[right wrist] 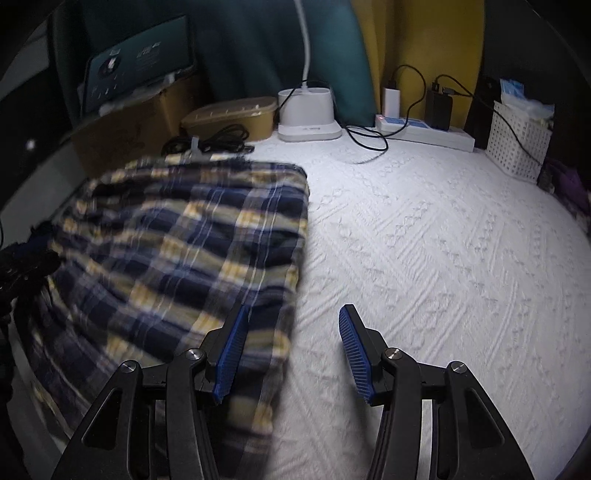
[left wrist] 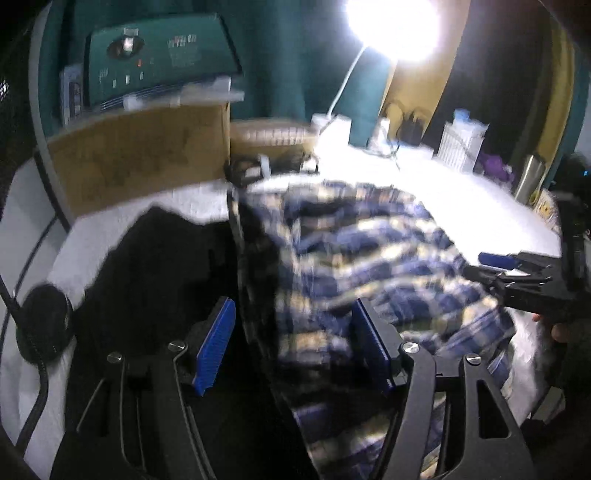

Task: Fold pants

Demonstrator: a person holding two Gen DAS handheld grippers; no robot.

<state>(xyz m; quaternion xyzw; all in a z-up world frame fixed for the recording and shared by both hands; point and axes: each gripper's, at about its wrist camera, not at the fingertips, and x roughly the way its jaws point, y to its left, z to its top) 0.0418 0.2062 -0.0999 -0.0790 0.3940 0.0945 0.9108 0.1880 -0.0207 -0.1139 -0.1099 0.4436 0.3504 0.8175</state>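
Your left gripper (left wrist: 293, 345) has its jaws apart w/ nothing clamped; the blue pads (left wrist: 216, 345) hang over the plaid pants (left wrist: 369, 258) and a black garment (left wrist: 155, 273) beside them. Left pad sits above the black cloth, right pad above the plaid, no contact that I can tell since the frame is blurred. Your right gripper (right wrist: 293, 352) is also spread, nothing between its pads. Its left pad overlaps the right edge of the pants (right wrist: 177, 243) in the right wrist view, its right pad is over bare white bedspread (right wrist: 443, 258); can't tell if the left pad touches the fabric. From the left wrist cam you see the right gripper (left wrist: 517, 275) at the far right edge of the pants, approx. at the hem side.

Pants lie bunched on the white textured surface, folded over w/ a straight edge toward the back, left of centre in the right wrist view. Behind them: a cardboard box (right wrist: 122, 136), a tan lidded container (right wrist: 229, 116), a tangle of black cable (right wrist: 210, 144), a white lamp base (right wrist: 308, 116), a power strip (right wrist: 424, 131) w/ chargers plugged in, and a white basket (right wrist: 519, 134) at far right. Lamp head (left wrist: 393, 27) glares hard in the left wrist view.
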